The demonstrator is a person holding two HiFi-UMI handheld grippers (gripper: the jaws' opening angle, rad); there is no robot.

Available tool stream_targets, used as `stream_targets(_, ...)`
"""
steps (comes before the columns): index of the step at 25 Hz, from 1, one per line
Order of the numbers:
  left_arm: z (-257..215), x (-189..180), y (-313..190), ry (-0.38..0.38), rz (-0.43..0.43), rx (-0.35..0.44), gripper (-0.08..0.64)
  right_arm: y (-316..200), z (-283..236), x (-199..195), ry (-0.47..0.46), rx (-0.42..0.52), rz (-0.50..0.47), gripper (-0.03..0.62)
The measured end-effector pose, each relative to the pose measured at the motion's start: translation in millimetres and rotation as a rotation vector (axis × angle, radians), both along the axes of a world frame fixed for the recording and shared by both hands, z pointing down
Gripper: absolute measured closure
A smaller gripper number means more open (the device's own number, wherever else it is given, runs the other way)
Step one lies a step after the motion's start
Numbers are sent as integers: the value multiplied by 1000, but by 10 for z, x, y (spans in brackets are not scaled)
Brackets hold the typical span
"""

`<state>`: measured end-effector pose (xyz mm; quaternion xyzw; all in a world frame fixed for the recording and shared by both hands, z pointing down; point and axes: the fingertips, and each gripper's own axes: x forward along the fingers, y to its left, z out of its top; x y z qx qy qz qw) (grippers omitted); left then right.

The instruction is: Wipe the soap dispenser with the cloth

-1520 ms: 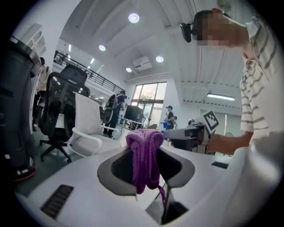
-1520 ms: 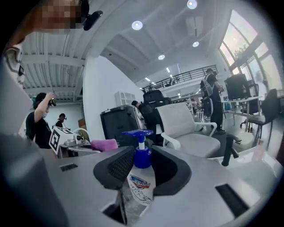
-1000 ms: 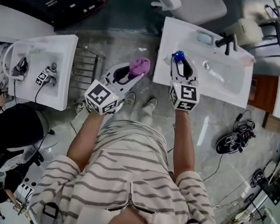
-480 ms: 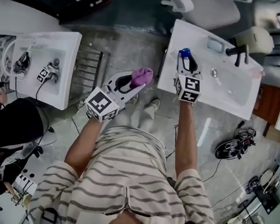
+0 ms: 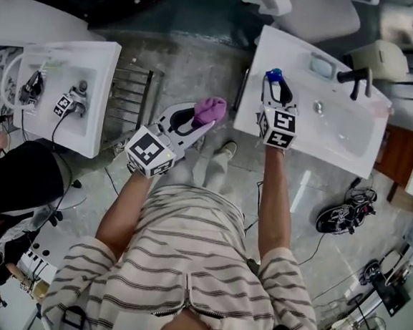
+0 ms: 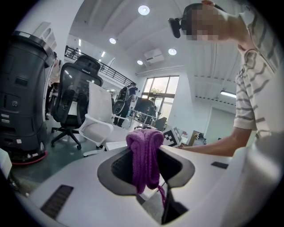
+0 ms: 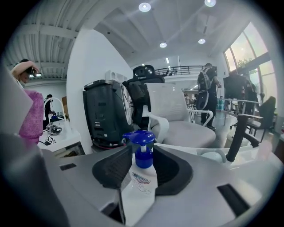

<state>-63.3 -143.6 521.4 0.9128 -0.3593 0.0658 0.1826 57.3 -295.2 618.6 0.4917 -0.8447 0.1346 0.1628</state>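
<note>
Right tool (image 7: 141, 155), jaws just easing wider but pads pressed on the blue-capped soap dispenser (image 7: 142, 184) upright between them over the sink's (image 5: 352, 141) left edge, left tool (image 6: 145, 150) clamped on the purple cloth (image 5: 210, 109) just left of that sink.

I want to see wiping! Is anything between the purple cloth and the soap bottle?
Nothing visible. The cloth and the bottle sit side by side, apart, with only open air between them.
</note>
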Motion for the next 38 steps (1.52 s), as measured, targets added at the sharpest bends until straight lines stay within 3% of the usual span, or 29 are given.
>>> stream_targets(4, -57, 31, 27, 7, 8, 18, 431, 59, -85, -37, -75, -19, -16, 354)
stream_targets(11, -168, 81, 0, -14, -23, 53, 431, 198, -266, 65, -99, 13, 28, 348)
stream_targets(18, -321, 93, 122, -49, -86, 90, 433, 609, -806, 33, -155, 82, 44, 416)
stream_targets(23, -521, 117, 49, -71, -143, 166, 437, 796, -1260, -7, -186, 152, 44, 448)
stream_targets(30, -779, 170, 61, -67, -170, 229, 442, 1124, -1665, -92, -162, 201, 20, 600)
stream_targets(38, -973, 247, 109, -57, -175, 274, 443, 1360, -2014, -45, -187, 241, 40, 600)
